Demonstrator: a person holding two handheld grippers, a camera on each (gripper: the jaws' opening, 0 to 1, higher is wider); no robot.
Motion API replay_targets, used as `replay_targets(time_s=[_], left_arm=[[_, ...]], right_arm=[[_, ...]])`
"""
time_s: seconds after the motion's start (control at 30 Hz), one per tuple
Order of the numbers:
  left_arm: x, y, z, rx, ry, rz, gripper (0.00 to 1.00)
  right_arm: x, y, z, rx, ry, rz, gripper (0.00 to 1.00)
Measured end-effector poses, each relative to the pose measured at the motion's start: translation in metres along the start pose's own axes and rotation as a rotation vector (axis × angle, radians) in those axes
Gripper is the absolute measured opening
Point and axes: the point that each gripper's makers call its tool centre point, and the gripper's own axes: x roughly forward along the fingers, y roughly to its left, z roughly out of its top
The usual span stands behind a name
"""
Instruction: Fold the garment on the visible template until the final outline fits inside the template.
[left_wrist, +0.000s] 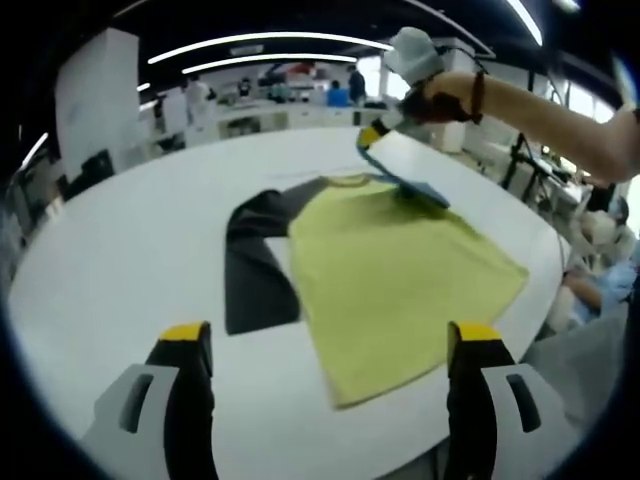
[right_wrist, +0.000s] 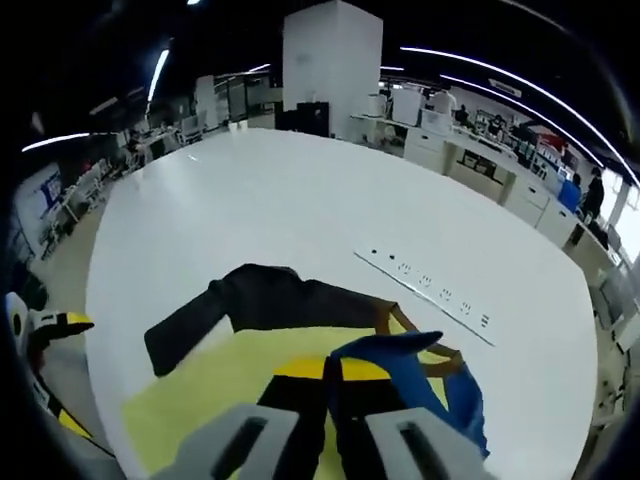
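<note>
One blue sleeve (right_wrist: 405, 362) sits clenched in the right gripper (right_wrist: 330, 385); the left gripper (left_wrist: 330, 345) gapes empty. Pulled crooked, the shirt (left_wrist: 400, 270) could bunch ahead.

one garment (left_wrist: 400, 280) with one black sleeve (left_wrist: 255, 270) and one blue sleeve (right_wrist: 410, 365), one white table (left_wrist: 120, 260), two tools

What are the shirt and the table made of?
The shirt looks like soft knit cloth, probably cotton: matte yellow-green body, dark sleeve, limp and lying flat, and the blue sleeve bunches where the right gripper pinches it. The table looks hard and smooth, likely white laminate or plastic, with a slight sheen.
</note>
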Motion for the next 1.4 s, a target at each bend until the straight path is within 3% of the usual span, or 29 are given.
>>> replay_targets(time_s=[0.27, 0.57, 0.7, 1.07, 1.4], left_arm=[[-0.002, 0.003, -0.001, -0.007, -0.004, 0.009, 0.93], [-0.002, 0.003, -0.003, -0.011, -0.001, 0.009, 0.93], [-0.004, 0.004, -0.004, -0.015, -0.002, 0.013, 0.93], [-0.004, 0.006, -0.013, -0.03, 0.015, 0.022, 0.93], [-0.001, 0.006, -0.017, -0.038, 0.024, 0.02, 0.92]], right_arm=[[0.004, 0.004, 0.012, -0.045, -0.026, 0.008, 0.0], [0.012, 0.062, 0.019, -0.083, -0.059, 0.189, 0.0], [0.013, 0.083, 0.015, -0.131, -0.056, 0.218, 0.0], [0.015, 0.118, 0.015, -0.189, -0.072, 0.299, 0.0], [0.02, 0.146, -0.007, -0.237, -0.049, 0.37, 0.0]])
